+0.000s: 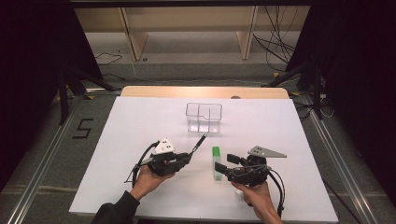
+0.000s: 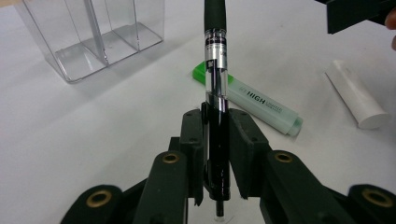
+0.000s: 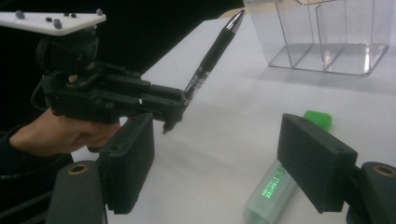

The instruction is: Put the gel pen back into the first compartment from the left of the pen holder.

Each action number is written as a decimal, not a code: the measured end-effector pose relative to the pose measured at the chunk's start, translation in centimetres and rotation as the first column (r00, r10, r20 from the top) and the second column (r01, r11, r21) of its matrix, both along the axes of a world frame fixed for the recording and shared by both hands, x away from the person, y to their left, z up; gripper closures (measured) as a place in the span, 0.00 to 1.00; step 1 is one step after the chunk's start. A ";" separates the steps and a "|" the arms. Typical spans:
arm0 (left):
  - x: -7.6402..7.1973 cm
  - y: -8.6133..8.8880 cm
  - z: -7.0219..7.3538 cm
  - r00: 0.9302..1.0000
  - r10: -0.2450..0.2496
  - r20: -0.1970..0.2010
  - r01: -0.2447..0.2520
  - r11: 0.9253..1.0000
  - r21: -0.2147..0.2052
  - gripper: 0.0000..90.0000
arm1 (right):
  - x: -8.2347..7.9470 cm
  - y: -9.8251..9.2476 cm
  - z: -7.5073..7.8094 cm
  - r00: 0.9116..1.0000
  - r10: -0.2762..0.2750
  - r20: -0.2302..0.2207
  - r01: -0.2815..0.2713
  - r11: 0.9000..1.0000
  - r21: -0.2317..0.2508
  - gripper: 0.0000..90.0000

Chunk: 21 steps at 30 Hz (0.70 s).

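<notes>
My left gripper (image 1: 189,156) is shut on a black pen (image 1: 201,141) and holds it clear of the table, its tip aimed at the clear divided container (image 1: 204,116). In the left gripper view the pen (image 2: 215,70) runs up between the two pads, with the container (image 2: 93,37) beyond at upper left. A green highlighter (image 1: 216,163) lies flat on the white table. My right gripper (image 1: 228,164) stands open just right of it. In the right gripper view the highlighter (image 3: 275,186) lies between and below the spread jaws, untouched, with the left gripper (image 3: 173,112) and pen (image 3: 212,51) behind.
A white cylinder (image 2: 357,100) lies on the table beyond the highlighter (image 2: 252,100), close to the right hand (image 1: 254,196). The container (image 3: 327,37) has several empty compartments. The white tabletop (image 1: 140,121) ends at a wooden strip at the back; black stands flank it.
</notes>
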<state>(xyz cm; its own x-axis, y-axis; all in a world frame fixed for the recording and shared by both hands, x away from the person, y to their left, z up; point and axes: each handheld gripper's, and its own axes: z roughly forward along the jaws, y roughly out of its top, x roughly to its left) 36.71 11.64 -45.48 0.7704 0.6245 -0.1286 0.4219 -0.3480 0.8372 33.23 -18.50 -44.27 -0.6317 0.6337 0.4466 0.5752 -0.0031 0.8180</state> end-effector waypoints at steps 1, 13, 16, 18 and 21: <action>-0.1 0.0 0.0 1.000 0.002 -0.003 -0.002 1.000 -0.005 0.85 | 0.1 0.1 0.0 1.000 -0.002 -0.003 0.002 1.000 0.002 0.32; -1.4 -0.6 -0.2 1.000 -0.011 -0.014 0.010 0.998 -0.059 0.85 | 1.6 1.5 -0.1 0.999 0.014 -0.053 -0.011 0.999 0.044 0.37; -1.7 -0.6 -0.2 1.000 -0.016 -0.012 0.015 0.997 -0.071 0.85 | 1.9 1.8 0.1 0.998 0.017 -0.060 -0.013 0.998 0.055 0.42; -1.9 -0.7 -0.3 1.000 -0.020 -0.004 0.019 0.997 -0.075 0.85 | 2.1 2.2 0.3 0.998 0.019 -0.067 -0.016 0.998 0.058 0.44; -2.3 -0.8 -0.3 1.000 -0.031 0.000 0.031 0.997 -0.078 0.85 | 2.4 2.7 0.4 0.997 0.032 -0.073 -0.026 0.997 0.076 0.48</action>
